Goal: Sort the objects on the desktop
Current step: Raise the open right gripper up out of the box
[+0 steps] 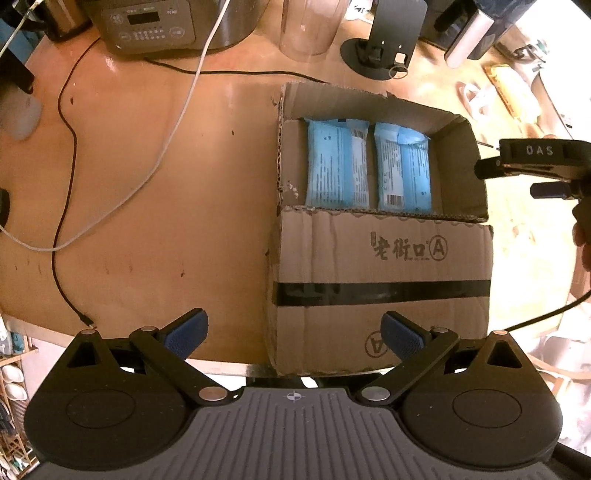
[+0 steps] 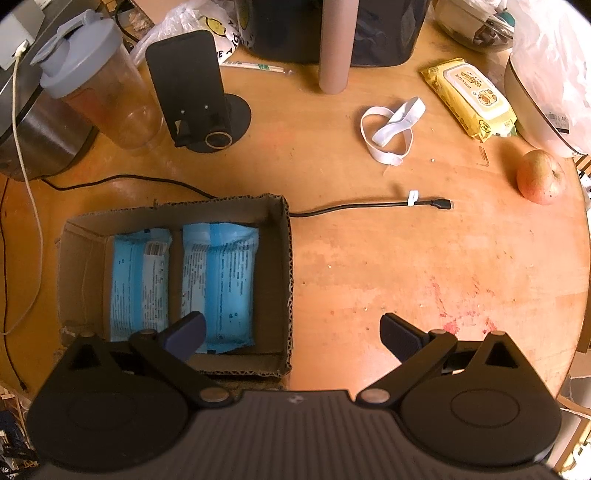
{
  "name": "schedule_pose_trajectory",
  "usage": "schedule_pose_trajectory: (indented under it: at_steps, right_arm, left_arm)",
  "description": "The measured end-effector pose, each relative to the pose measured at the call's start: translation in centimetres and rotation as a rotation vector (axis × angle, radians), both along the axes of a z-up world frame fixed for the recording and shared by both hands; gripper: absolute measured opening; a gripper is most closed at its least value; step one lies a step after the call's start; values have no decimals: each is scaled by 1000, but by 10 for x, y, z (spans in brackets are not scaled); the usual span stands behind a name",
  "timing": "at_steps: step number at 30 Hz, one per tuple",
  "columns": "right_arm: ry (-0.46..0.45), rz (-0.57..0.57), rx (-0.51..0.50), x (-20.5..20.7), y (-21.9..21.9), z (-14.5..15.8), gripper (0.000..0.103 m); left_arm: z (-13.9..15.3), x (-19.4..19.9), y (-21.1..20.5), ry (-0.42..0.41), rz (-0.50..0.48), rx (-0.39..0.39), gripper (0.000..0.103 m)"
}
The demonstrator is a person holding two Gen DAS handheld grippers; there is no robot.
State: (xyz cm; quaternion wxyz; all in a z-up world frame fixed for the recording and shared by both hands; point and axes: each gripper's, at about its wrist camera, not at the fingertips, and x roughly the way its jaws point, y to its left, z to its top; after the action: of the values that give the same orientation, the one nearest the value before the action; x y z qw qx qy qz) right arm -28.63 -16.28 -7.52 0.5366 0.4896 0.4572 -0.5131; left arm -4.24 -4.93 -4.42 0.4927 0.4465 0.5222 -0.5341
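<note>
An open cardboard box (image 1: 380,258) stands at the near edge of the round wooden table, and two blue wet-wipe packs (image 1: 336,164) lie side by side inside it. My left gripper (image 1: 293,334) is open and empty, low in front of the box's near wall. The right wrist view looks down on the same box (image 2: 286,258) and the packs (image 2: 218,280). My right gripper (image 2: 291,334) is open and empty above the box's right wall. Farther out on the table lie a yellow wipes pack (image 2: 469,98), a white elastic band (image 2: 389,129), an apple (image 2: 540,177) and a black cable end (image 2: 439,204).
At the back stand a shaker bottle (image 2: 99,85), a black phone stand (image 2: 195,99), a cardboard tube (image 2: 336,44) and a rice cooker (image 1: 162,26). White and black cables (image 1: 173,122) trail left of the box. Plastic bags (image 2: 554,66) crowd the far right.
</note>
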Motion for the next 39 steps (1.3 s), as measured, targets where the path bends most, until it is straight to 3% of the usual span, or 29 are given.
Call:
schedule_pose_trajectory:
  at_steps: [39]
  right_arm:
    - [-20,9,26,-2,52,11,103]
  left_arm:
    - [-3,-1,-15,-12,-13,-15,103]
